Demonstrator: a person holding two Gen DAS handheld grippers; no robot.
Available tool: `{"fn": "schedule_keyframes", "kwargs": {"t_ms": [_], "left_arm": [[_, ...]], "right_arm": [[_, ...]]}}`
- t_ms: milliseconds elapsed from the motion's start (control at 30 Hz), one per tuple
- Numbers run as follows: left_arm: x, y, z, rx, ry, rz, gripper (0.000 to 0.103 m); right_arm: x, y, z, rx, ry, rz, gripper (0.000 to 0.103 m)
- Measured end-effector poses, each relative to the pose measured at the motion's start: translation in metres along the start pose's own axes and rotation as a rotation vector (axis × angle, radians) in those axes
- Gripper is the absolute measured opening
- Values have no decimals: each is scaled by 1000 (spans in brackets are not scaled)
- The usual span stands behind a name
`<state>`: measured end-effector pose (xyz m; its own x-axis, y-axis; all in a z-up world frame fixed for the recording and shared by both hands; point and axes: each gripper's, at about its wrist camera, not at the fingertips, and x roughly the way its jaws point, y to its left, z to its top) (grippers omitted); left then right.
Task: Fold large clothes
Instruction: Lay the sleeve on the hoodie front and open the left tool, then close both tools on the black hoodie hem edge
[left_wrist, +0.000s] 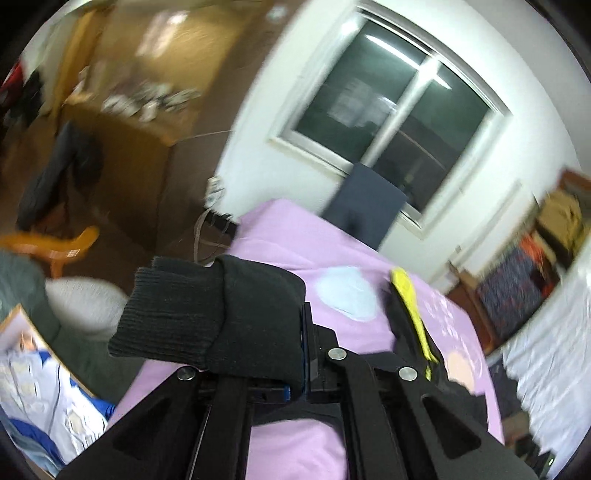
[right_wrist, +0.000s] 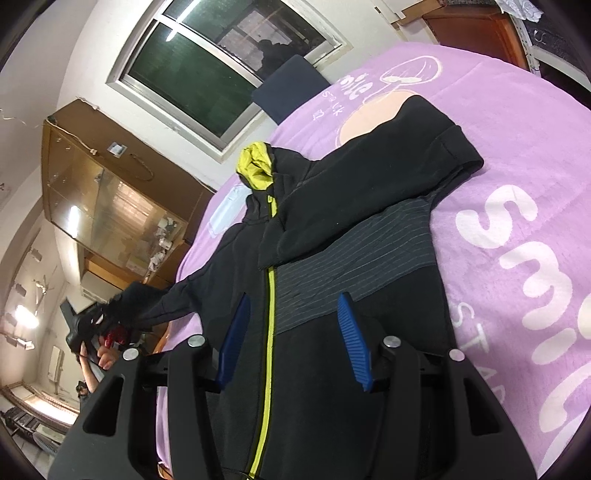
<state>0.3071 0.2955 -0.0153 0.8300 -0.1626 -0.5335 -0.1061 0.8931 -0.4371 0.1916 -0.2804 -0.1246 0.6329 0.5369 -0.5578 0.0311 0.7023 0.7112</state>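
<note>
A black zip jacket (right_wrist: 332, 295) with a yellow zipper (right_wrist: 271, 295) and a yellow-lined hood (right_wrist: 256, 166) lies face up on the pink blanket (right_wrist: 498, 147). One sleeve (right_wrist: 388, 173) is folded across its chest. My right gripper (right_wrist: 293, 332) hovers open just above the jacket's lower front, blue pads (right_wrist: 352, 339) apart with nothing between them. My left gripper (left_wrist: 301, 343) is shut on the cuff of the other sleeve (left_wrist: 192, 314), which drapes over its finger. In the right wrist view the left gripper (right_wrist: 90, 326) holds that sleeve stretched out and lifted past the bed's left edge.
A navy cushion (right_wrist: 291, 85) leans below the window (right_wrist: 207, 62) at the head of the bed. A wooden glass cabinet (right_wrist: 110, 199) stands left of it. An orange chair (left_wrist: 62, 247) and hanging dark clothes (left_wrist: 62, 173) are beside the bed. White lace fabric (left_wrist: 546, 369) hangs at the right.
</note>
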Motion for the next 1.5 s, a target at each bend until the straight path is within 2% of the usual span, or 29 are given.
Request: {"fn": "schedule_keyframes", "kwargs": {"t_ms": [67,133,200,367,567,667,767,800,867,933,1033,1133,1233,1333,1400,1500], "left_arm": [[7,-30,-8,69,8,-13,4],[16,-63,-19,137,25,-34,4],[26,-92,-31,198,41,-49,4],[64,-163,-72,370,85,-48,4],[121,-221,-127,462,164,-85,4],[163,-255,-171,528,247,-96,5],[201,-273,-219,602,350,-61,11],[206,-275,-229,623,358,-43,19],[201,-281,-246,693,296,-1,31],[193,-282,-247,721,280,4,52],[166,-273,-239,757,233,-31,68],[137,-249,-230,821,137,32,83],[127,-211,-218,839,98,127,83],[135,-171,-201,775,122,204,83],[145,-142,-185,695,142,223,83],[153,-116,-170,629,155,216,83]], "right_arm": [[-6,-2,-2,4,4,27,51],[-13,-6,-2,15,6,67,60],[-20,-8,-3,19,1,92,63],[-42,-14,1,18,-37,113,65],[-46,-29,3,52,-45,108,65],[-48,-36,4,66,-45,100,65],[-50,-42,5,81,-47,93,65],[-50,-43,5,84,-47,90,65],[-52,-44,6,85,-49,79,65],[-53,-42,8,75,-51,69,65],[-50,-34,12,58,-52,58,65],[-40,-16,17,2,-38,50,65],[-28,6,20,-69,-8,32,65],[-8,37,23,-189,30,-8,65],[11,61,22,-277,56,-41,65],[43,91,17,-396,98,-70,65]]}}
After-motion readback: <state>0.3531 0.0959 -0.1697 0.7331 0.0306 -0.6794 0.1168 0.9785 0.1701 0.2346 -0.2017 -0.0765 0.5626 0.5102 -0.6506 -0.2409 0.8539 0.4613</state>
